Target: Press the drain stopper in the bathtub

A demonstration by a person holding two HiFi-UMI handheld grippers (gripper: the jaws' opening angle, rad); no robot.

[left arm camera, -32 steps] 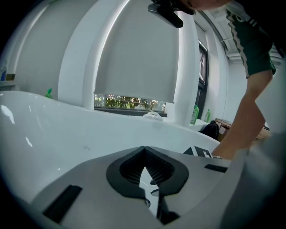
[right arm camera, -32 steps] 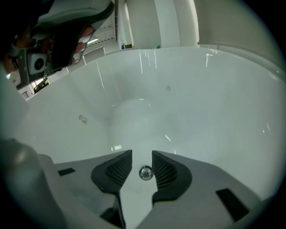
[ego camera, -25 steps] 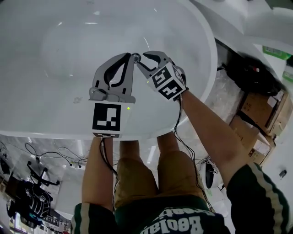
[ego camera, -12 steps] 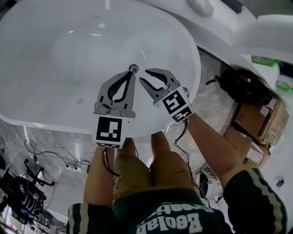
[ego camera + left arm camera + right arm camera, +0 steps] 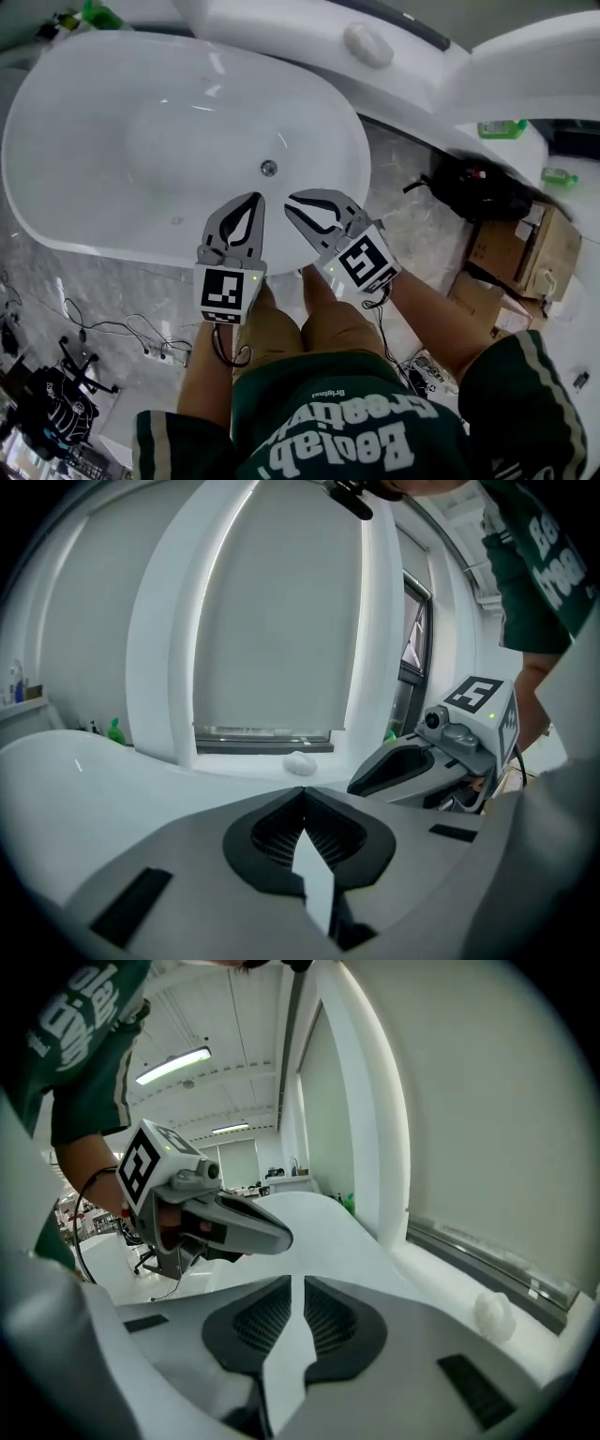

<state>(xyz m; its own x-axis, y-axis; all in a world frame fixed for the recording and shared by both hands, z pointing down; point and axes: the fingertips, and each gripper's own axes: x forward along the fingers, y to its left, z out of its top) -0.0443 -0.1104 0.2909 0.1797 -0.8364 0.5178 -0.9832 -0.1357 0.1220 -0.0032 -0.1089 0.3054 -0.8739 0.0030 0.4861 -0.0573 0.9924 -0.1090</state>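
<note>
The white oval bathtub (image 5: 103,225) fills the upper left of the head view, and its round chrome drain stopper (image 5: 268,168) sits on the tub floor near the right end. Both grippers hover side by side over the near rim, short of the stopper and not touching it. My left gripper (image 5: 257,197) (image 5: 302,794) is shut, its tips meeting with nothing in them. My right gripper (image 5: 289,200) (image 5: 302,1283) is closing. A thin slit remains between its tips and nothing is between them. Each gripper view shows the other gripper alongside.
A second white tub (image 5: 525,66) stands behind, with a pale rounded knob (image 5: 367,44) on the ledge. A black bag (image 5: 478,192), cardboard boxes (image 5: 520,248) and green bottles (image 5: 502,128) lie on the marble floor at right. Cables (image 5: 94,328) trail at lower left.
Both grippers have drawn back from the drain stopper toward the person, to above the tub's near rim. The right gripper's jaws have narrowed. The stopper now stands uncovered.
</note>
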